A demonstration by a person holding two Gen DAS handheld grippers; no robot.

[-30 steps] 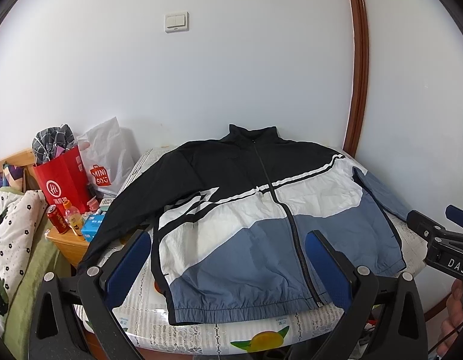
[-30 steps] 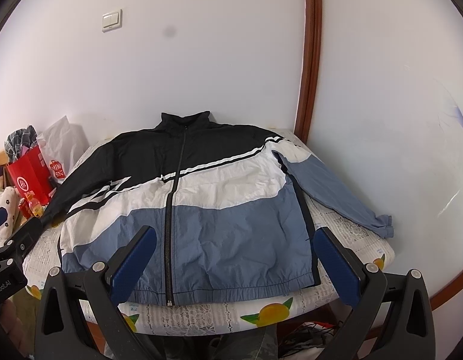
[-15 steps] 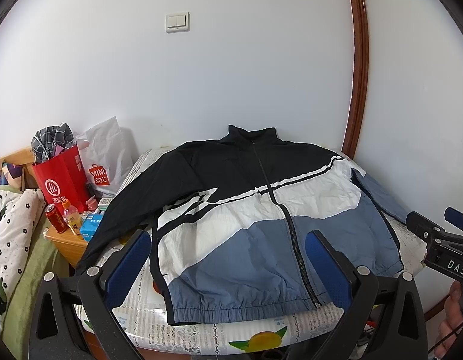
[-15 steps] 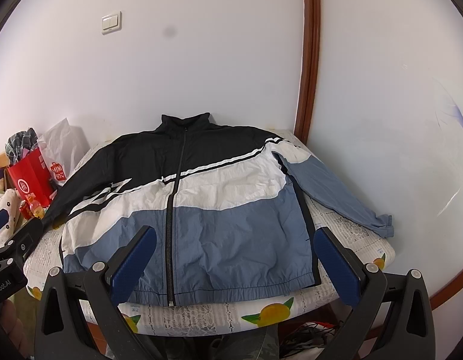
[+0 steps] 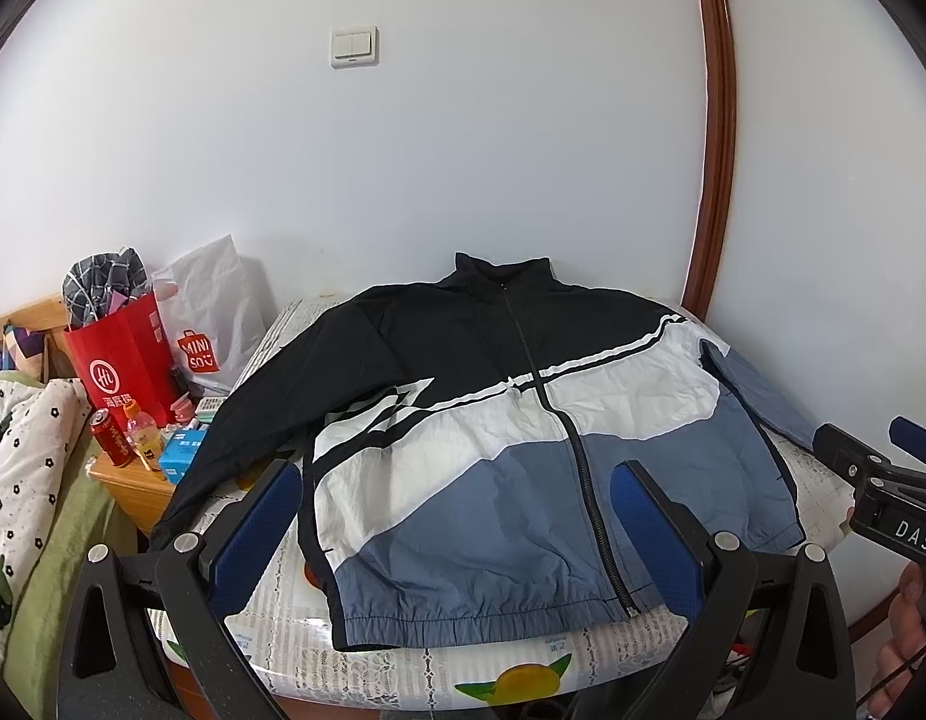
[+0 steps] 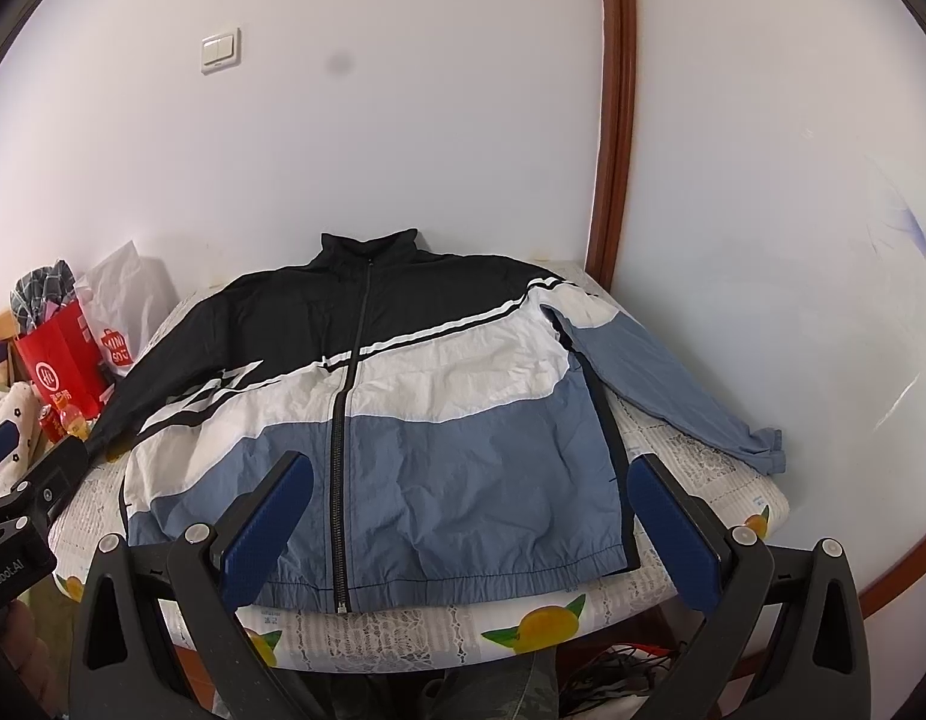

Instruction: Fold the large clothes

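A zipped jacket (image 5: 511,450) in black, white and blue lies flat, front up, on a table (image 5: 403,666) with a lemon-print cloth, collar toward the wall. It also shows in the right wrist view (image 6: 403,408). Its black sleeve (image 5: 223,450) hangs off the left side; its blue sleeve (image 6: 673,390) lies out to the right. My left gripper (image 5: 457,528) is open and empty, held above the hem on the left half. My right gripper (image 6: 469,516) is open and empty above the hem on the right half.
A red paper bag (image 5: 124,360) and a white Miniso bag (image 5: 208,324) stand at the left by a wooden nightstand (image 5: 133,486) with a can and bottles. A bed with spotted bedding (image 5: 19,468) is far left. White walls and a brown frame (image 5: 712,150) stand behind.
Both grippers have drifted very slightly; the jacket sits a touch lower in the right wrist view. Nothing was grasped or moved.
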